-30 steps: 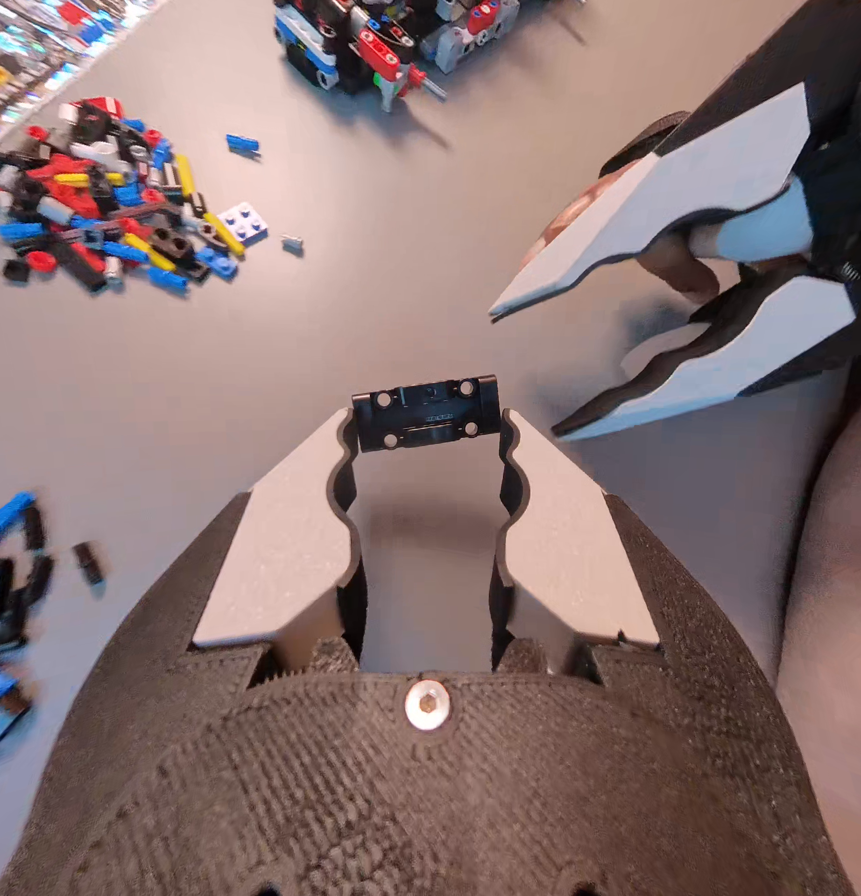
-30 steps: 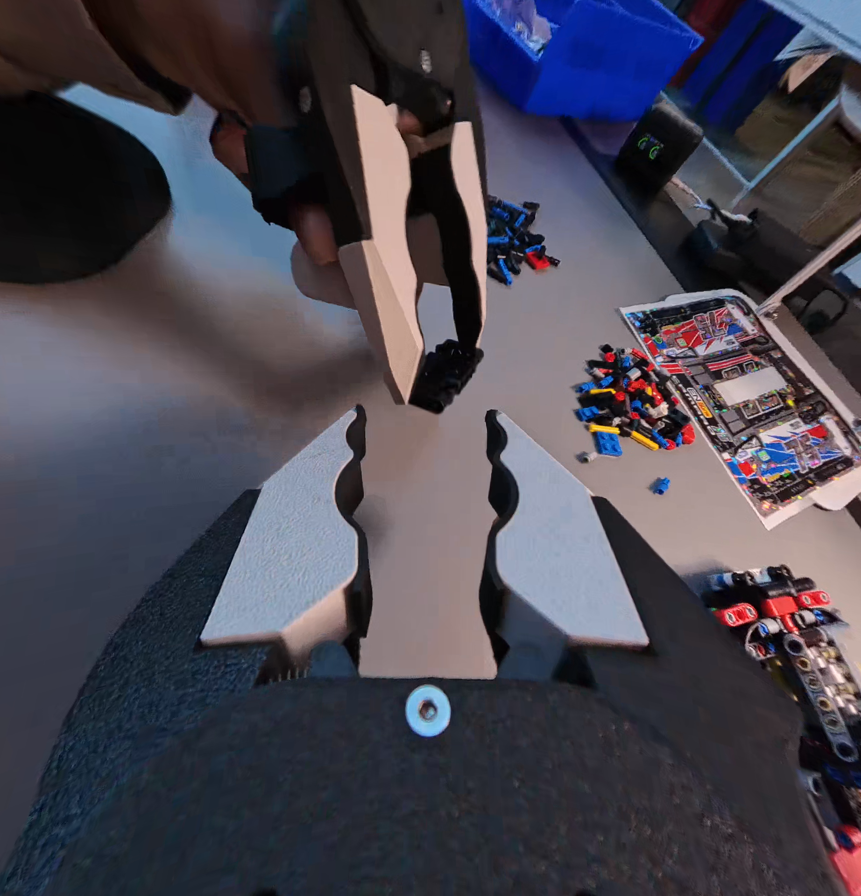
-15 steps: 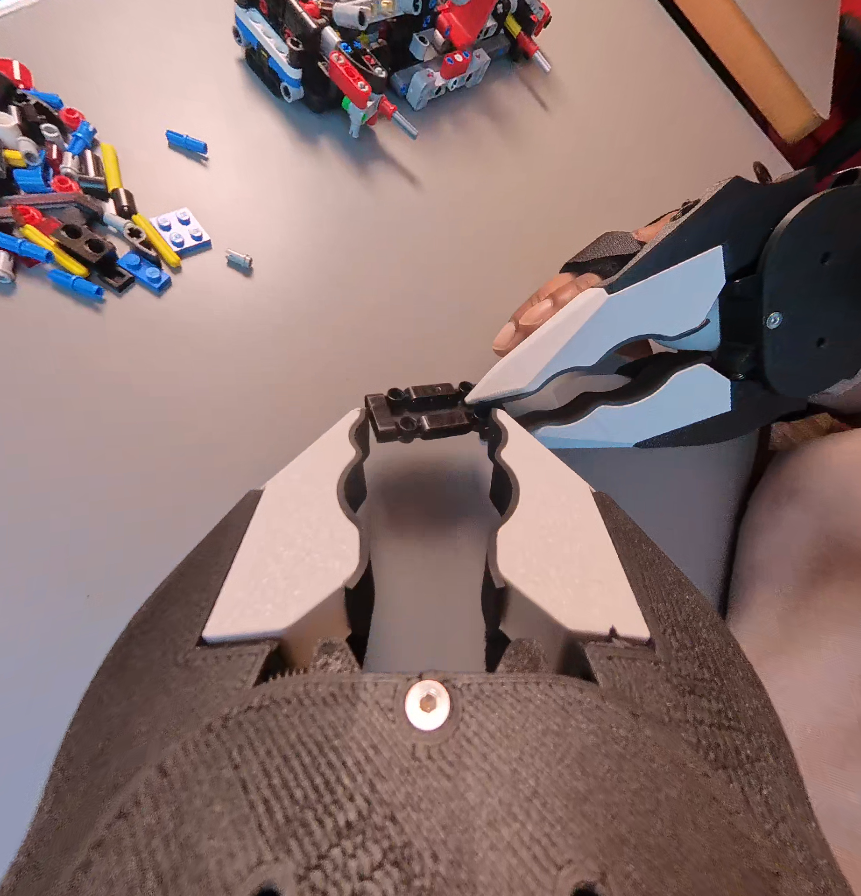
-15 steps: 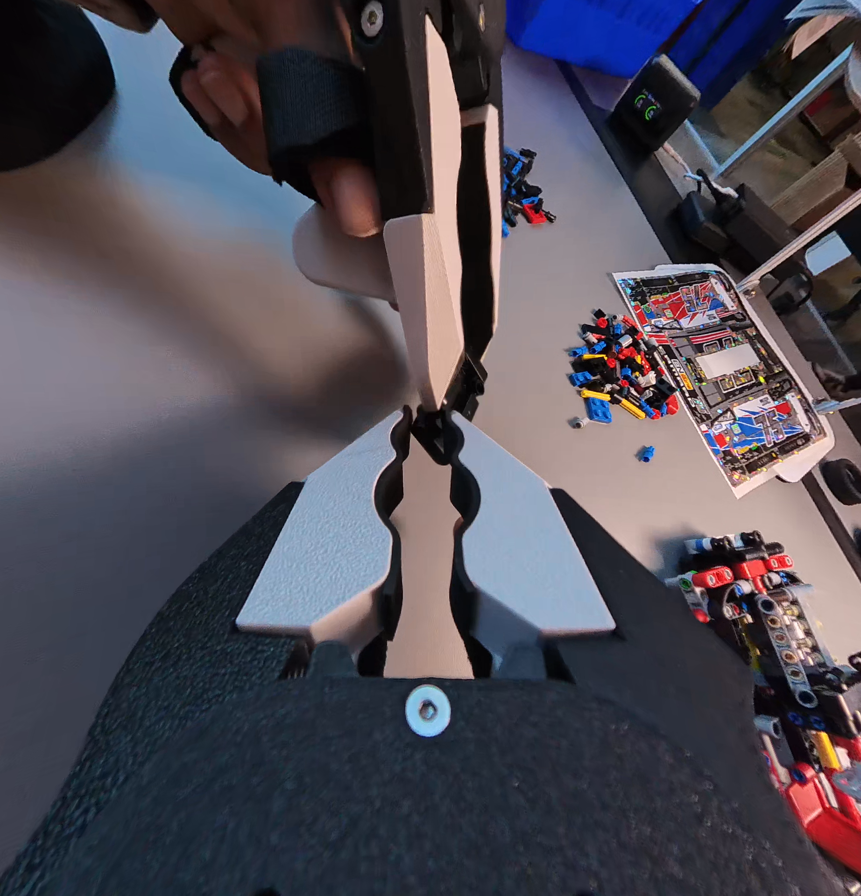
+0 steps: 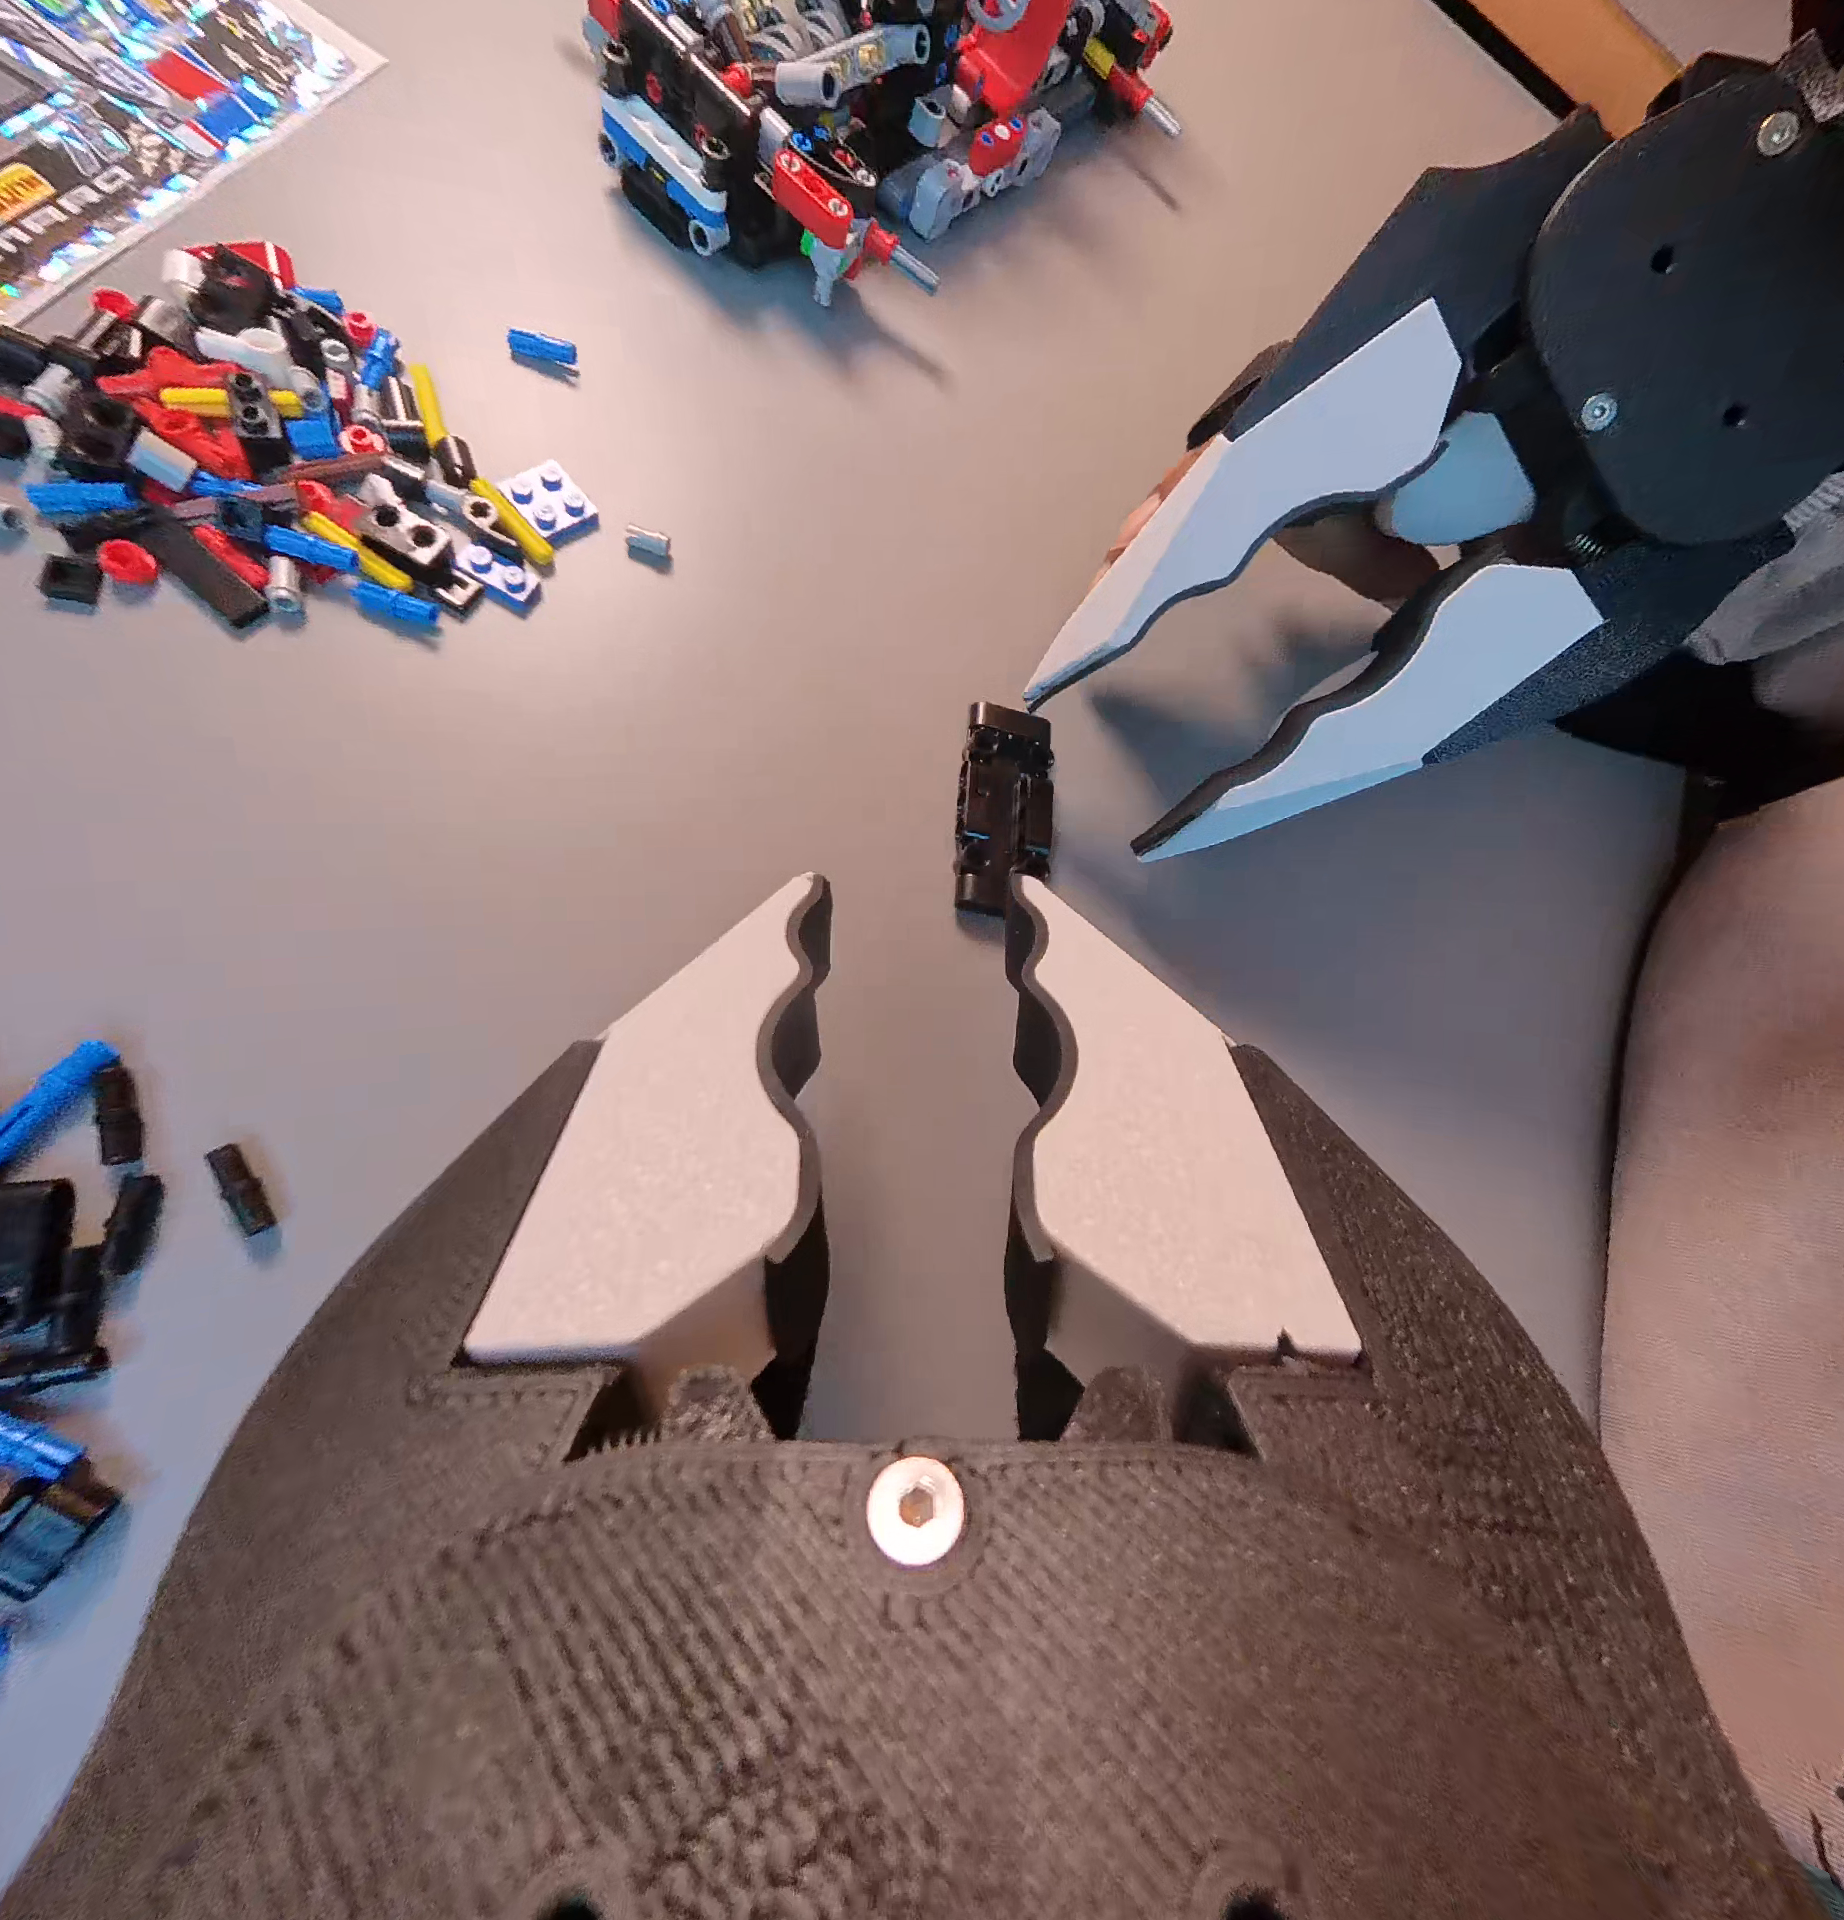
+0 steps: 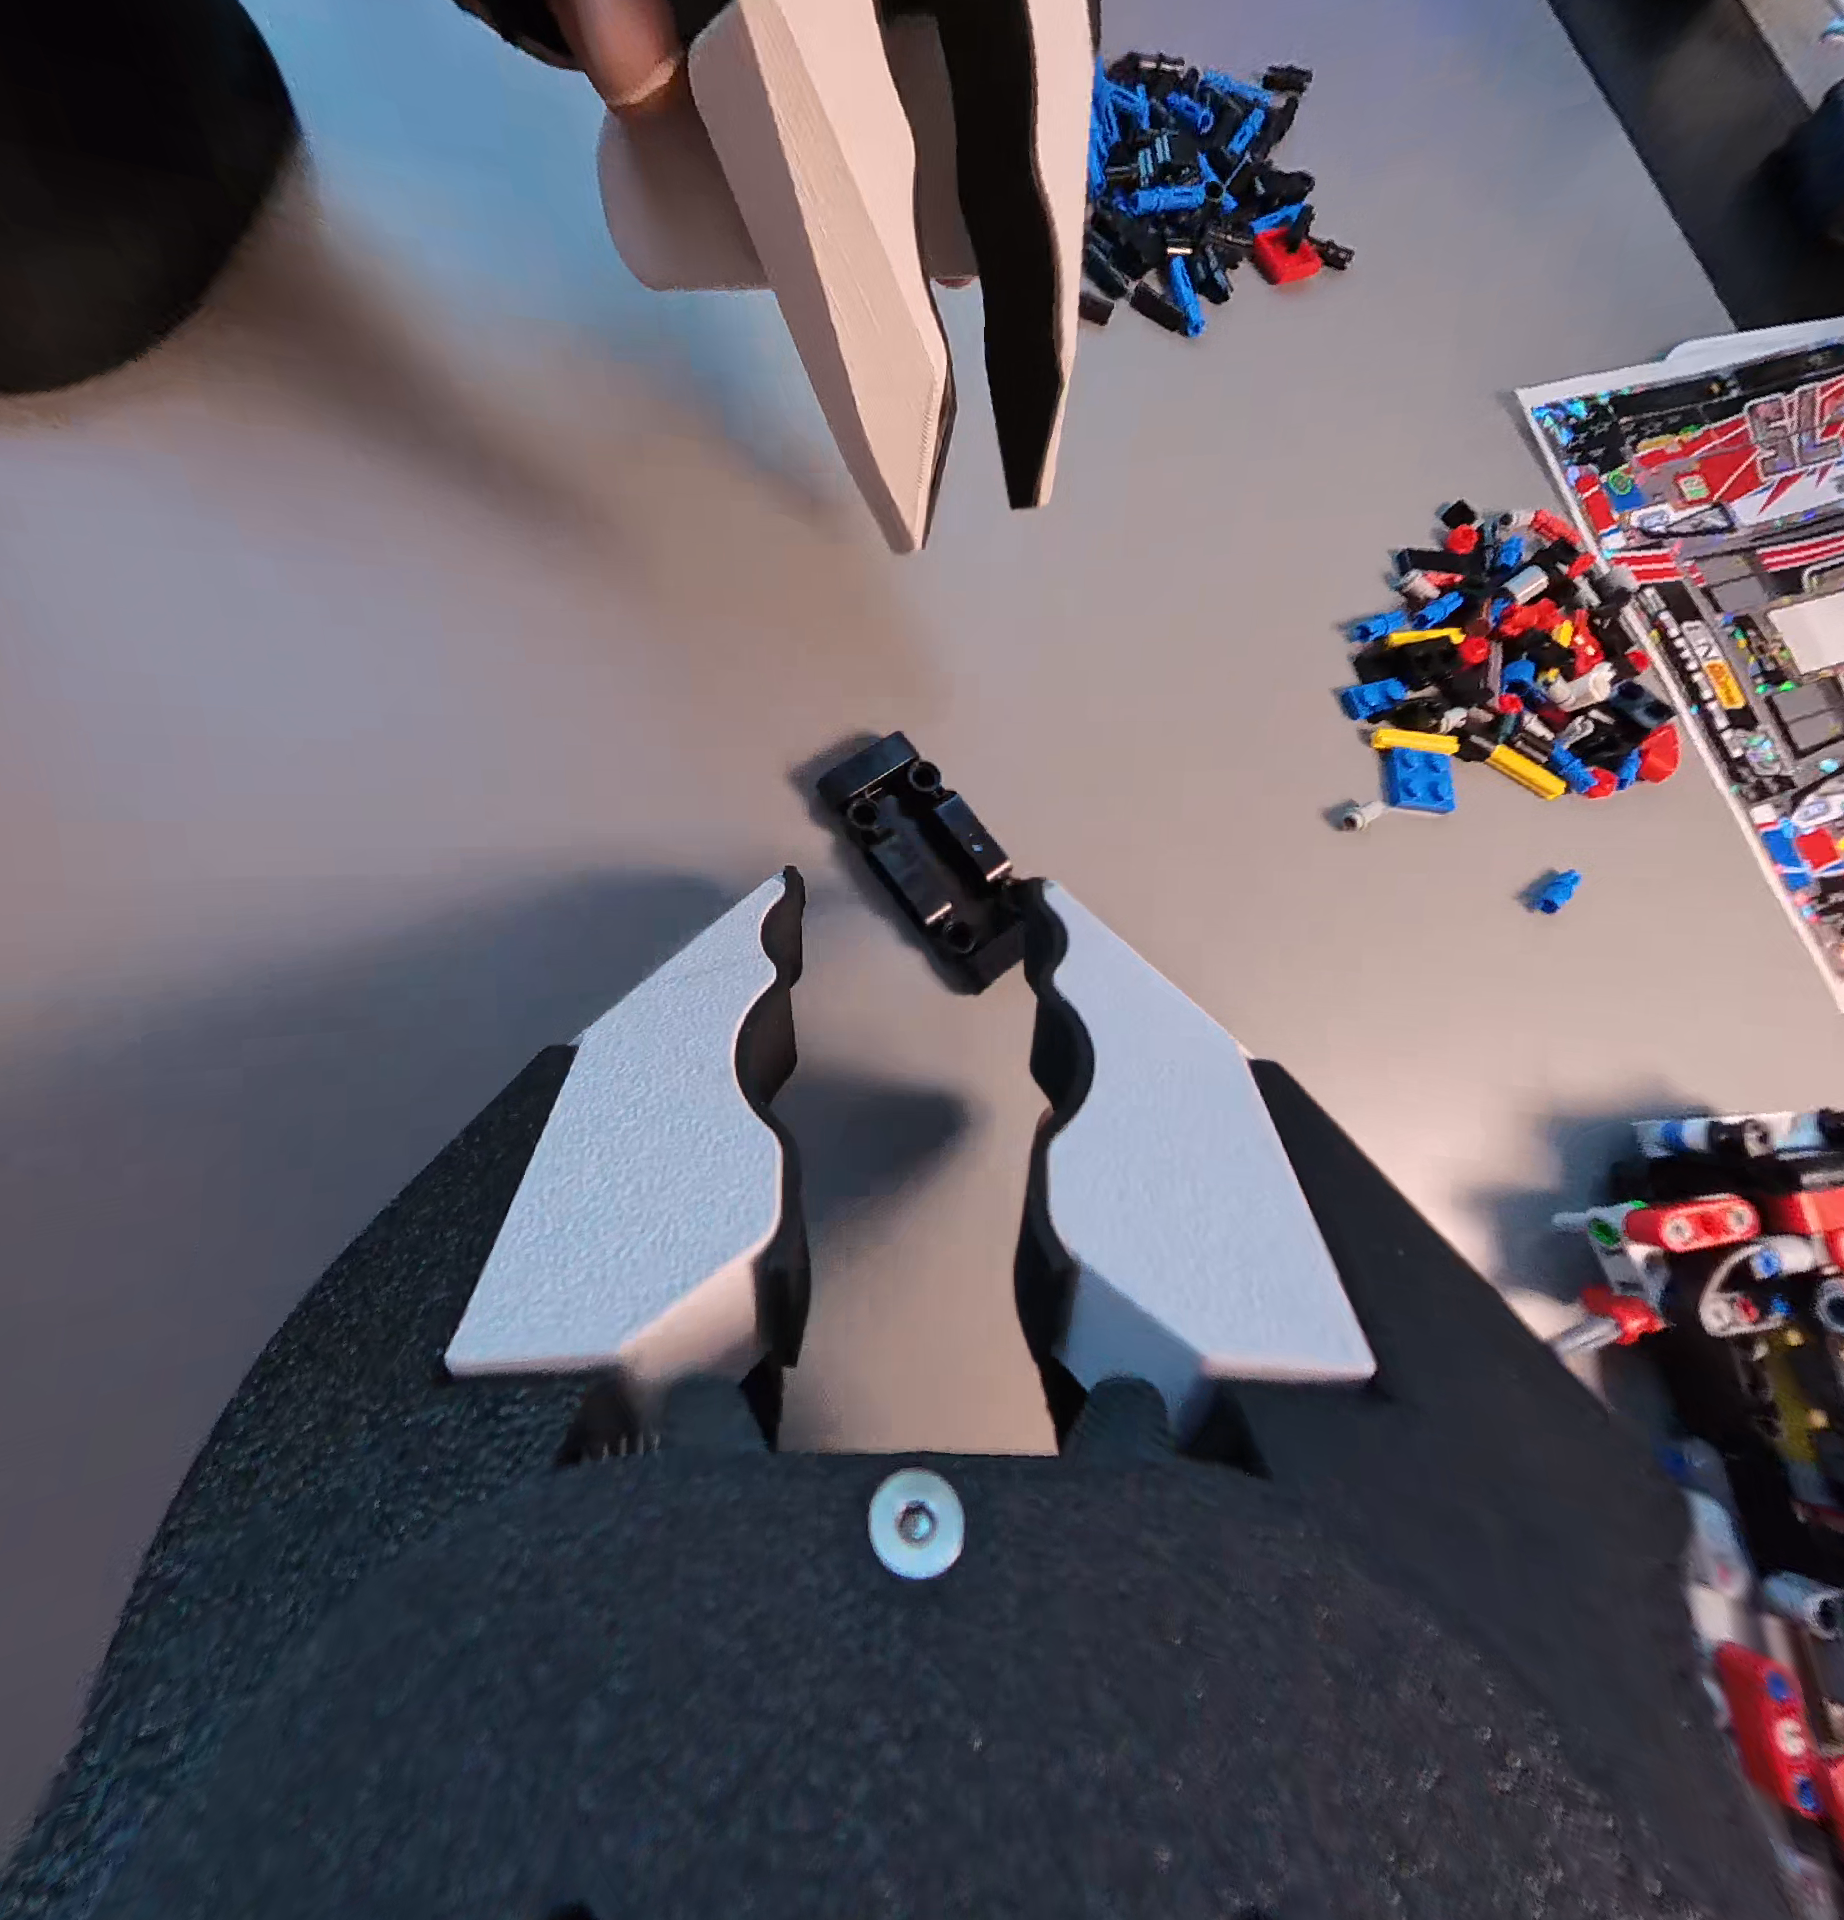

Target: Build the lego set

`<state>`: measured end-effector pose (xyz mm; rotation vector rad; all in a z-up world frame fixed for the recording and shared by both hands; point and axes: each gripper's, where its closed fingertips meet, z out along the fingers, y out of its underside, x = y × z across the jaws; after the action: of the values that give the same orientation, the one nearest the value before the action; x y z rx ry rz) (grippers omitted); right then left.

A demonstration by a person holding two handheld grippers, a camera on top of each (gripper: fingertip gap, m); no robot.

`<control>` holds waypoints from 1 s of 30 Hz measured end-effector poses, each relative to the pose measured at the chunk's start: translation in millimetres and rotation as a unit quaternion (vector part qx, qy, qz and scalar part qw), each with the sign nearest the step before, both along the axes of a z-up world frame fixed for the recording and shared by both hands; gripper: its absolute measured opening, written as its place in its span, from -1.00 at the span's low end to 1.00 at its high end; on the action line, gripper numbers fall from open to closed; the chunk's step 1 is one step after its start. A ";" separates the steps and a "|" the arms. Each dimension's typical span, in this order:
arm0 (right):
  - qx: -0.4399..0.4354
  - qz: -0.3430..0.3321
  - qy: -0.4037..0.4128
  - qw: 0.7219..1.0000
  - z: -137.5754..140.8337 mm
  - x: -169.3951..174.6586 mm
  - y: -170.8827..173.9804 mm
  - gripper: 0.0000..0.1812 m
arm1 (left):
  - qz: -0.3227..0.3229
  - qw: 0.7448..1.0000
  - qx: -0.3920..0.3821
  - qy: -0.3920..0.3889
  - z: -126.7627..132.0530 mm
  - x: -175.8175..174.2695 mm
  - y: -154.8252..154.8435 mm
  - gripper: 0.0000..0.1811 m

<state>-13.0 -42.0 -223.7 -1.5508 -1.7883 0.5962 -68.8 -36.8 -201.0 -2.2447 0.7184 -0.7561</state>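
Note:
A small black lego piece (image 5: 1004, 805) lies on the grey table (image 5: 689, 727), free of both grippers. My left gripper (image 5: 918, 894) is open and empty, its right fingertip just next to the piece's near end. My right gripper (image 5: 1089, 774) is open and empty to the right of the piece. In the right wrist view the piece (image 6: 923, 857) lies just ahead of my right gripper (image 6: 916, 888), close to its right finger. My left gripper (image 6: 965, 520) hangs above and beyond it. The partly built model (image 5: 856, 135) stands farther off.
A pile of loose coloured pieces (image 5: 253, 447) and a printed sheet (image 5: 97, 135) lie at the far left. A blue and black pile (image 5: 24, 1247) lies at the near left. In the right wrist view the model (image 6: 1770, 1299) is at the right. The left gripper is farther from the partly built model (image 5: 856, 135), some 25 centimeters, than the right, some 20 centimeters. It is also in sight in the right wrist view (image 6: 1785, 1462).
My left gripper held the black piece and my right gripper closed on it. Now both have opened and drawn back, and the piece lies on the table.

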 end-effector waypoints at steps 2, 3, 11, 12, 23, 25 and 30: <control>0.031 0.027 -0.029 0.999 -1.4 -3.3 7.7 -0.46 | 0.003 1.000 0.026 -0.002 6.7 -3.7 3.6 -0.65; 0.036 0.049 -0.051 0.997 -5.1 -4.2 9.1 -0.41 | 0.007 0.999 0.044 -0.005 11.1 -4.6 6.4 -0.65; -0.036 0.104 -0.125 0.986 -17.0 -2.2 6.9 -0.74 | 0.070 0.988 0.140 0.004 32.2 -29.6 22.6 -0.58; -0.040 0.089 -0.129 0.987 -16.8 2.4 7.2 -0.74 | 0.084 0.985 0.149 0.001 35.1 -36.5 23.8 -0.58; -0.024 -0.041 -0.063 0.997 -11.4 23.3 13.3 -0.61 | 0.211 0.951 0.223 -0.036 54.2 -92.3 39.4 -0.63; -0.046 -0.032 -0.010 0.998 6.4 22.5 10.9 -0.55 | 0.222 0.946 0.235 -0.033 60.8 -100.5 37.7 -0.64; -0.077 -0.028 0.159 0.984 57.7 31.7 14.3 -0.27 | 0.269 0.923 0.271 -0.052 95.8 -138.7 24.0 -0.64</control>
<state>18.7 -27.7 -166.0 -1.5024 -1.4829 0.9171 -207.5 -12.8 -105.1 -1.7459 0.1920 -0.3404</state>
